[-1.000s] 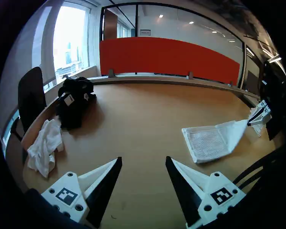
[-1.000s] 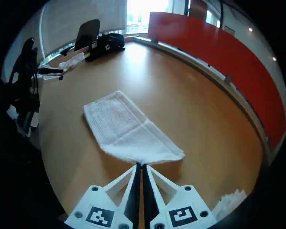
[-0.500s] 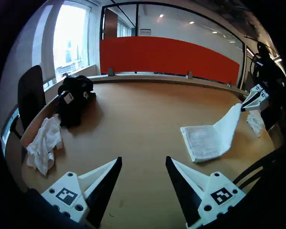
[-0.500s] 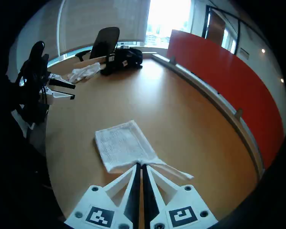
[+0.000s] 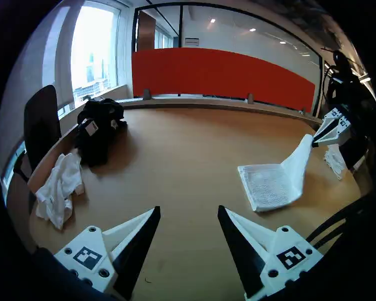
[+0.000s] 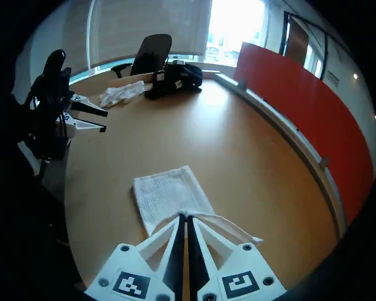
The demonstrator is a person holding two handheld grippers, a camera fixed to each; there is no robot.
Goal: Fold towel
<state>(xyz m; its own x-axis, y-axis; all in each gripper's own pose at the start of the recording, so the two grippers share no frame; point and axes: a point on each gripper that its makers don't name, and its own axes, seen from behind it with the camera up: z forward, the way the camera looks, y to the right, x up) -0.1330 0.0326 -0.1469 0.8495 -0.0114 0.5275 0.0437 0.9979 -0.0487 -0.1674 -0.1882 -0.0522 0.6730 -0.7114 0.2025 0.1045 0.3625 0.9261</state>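
A white towel (image 5: 275, 181) lies on the wooden table (image 5: 188, 145), its far end lifted off the surface. My right gripper (image 6: 186, 217) is shut on that raised end, and the towel (image 6: 168, 193) stretches away from its fingertips. From the left gripper view the right gripper (image 5: 318, 139) hangs at the right with the towel's corner pinched in it. My left gripper (image 5: 188, 213) stands open over bare table at the near edge, nothing between its fingers. It appears far left in the right gripper view as the left gripper (image 6: 95, 118), still open.
A black bag (image 5: 98, 130) sits at the table's far left, with a crumpled white cloth (image 5: 57, 188) in front of it. Another white cloth (image 5: 334, 160) lies at the right edge. A black chair (image 5: 40, 125) stands by the window. A red divider (image 5: 223, 75) lines the far side.
My right gripper has lifted the towel's end up off the table and carried it over the rest of the towel. The left gripper has stayed put.
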